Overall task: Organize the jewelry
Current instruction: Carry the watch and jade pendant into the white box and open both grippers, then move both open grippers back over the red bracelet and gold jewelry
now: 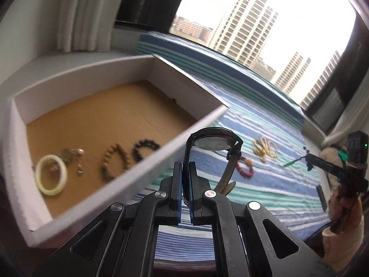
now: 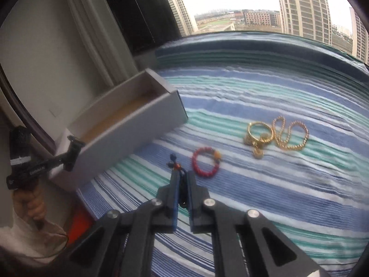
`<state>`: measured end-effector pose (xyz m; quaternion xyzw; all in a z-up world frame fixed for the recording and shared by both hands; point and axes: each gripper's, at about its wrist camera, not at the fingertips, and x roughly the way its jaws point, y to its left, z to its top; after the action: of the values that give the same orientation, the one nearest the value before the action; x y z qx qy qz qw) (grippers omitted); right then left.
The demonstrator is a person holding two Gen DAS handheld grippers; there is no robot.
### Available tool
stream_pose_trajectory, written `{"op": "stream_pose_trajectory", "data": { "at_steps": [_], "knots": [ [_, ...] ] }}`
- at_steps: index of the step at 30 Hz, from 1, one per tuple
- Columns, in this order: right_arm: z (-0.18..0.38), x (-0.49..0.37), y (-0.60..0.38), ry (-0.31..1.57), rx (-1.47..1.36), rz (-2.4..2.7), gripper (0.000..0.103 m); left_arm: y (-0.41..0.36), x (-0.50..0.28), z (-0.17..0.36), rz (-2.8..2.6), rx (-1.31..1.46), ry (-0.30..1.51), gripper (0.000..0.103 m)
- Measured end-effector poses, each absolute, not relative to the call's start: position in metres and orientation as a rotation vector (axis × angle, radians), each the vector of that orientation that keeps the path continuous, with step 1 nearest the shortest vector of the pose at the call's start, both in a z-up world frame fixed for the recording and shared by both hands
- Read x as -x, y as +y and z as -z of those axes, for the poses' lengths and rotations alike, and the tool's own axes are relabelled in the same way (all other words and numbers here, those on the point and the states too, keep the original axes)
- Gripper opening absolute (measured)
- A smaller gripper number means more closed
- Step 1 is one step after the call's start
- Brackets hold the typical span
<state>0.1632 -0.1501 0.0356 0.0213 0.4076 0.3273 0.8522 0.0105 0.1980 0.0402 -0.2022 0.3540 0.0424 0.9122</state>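
While left tool (image 1: 185, 168) clamps watch (image 1: 213, 143) | box (image 1: 69, 217) beside

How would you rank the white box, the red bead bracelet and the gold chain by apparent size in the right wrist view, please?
1. white box, by far the largest.
2. gold chain.
3. red bead bracelet.
The chain and the bracelet look close in size; the chain lies farther from the camera, so that order is unsure.

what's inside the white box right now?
In the white cardboard box: cream bangle, silver-and-brass piece, tan bead bracelet, black bead bracelet. The near wall hides the floor beyond.
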Motion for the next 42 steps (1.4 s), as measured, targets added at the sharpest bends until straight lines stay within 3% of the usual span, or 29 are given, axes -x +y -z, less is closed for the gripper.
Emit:
{"op": "stream_pose_trajectory", "data": {
  "at_steps": [7, 19, 22, 24, 25, 29, 33, 42],
  "knots": [
    [-0.084, -0.191, -0.041, 0.759, -0.040, -0.849, 0.006, 0.289, 0.025, -0.042, -0.361, 0.487, 0.682, 0.002],
    [-0.043, -0.238, 0.137, 0.804, 0.106, -0.887, 0.008, 0.314, -0.020, 0.011, -0.392, 0.517, 0.808, 0.006],
    [-0.038, -0.247, 0.143, 0.824, 0.099, -0.844, 0.014, 0.310, -0.028, 0.012, -0.421, 0.504, 0.815, 0.025],
    [-0.041, -0.247, 0.134, 0.810, 0.066, -0.807, 0.047, 0.307, -0.028, 0.008, -0.450, 0.491, 0.795, 0.064],
    [-0.045, -0.246, 0.126, 0.792, 0.047, -0.791, 0.054, 0.305, -0.026, 0.005, -0.464, 0.483, 0.776, 0.068],
    [-0.058, -0.231, 0.091, 0.737, 0.050, -0.773, 0.060, 0.288, -0.018, -0.007, -0.441, 0.454, 0.732, 0.074],
    [-0.047, -0.208, 0.045, 0.727, 0.084, -0.723, 0.079, 0.249, -0.018, -0.011, -0.358, 0.401, 0.727, 0.078],
    [0.028, -0.146, -0.103, 0.784, 0.134, -0.373, 0.079, 0.116, -0.046, 0.022, -0.020, 0.259, 0.826, 0.085]
  ]
}}
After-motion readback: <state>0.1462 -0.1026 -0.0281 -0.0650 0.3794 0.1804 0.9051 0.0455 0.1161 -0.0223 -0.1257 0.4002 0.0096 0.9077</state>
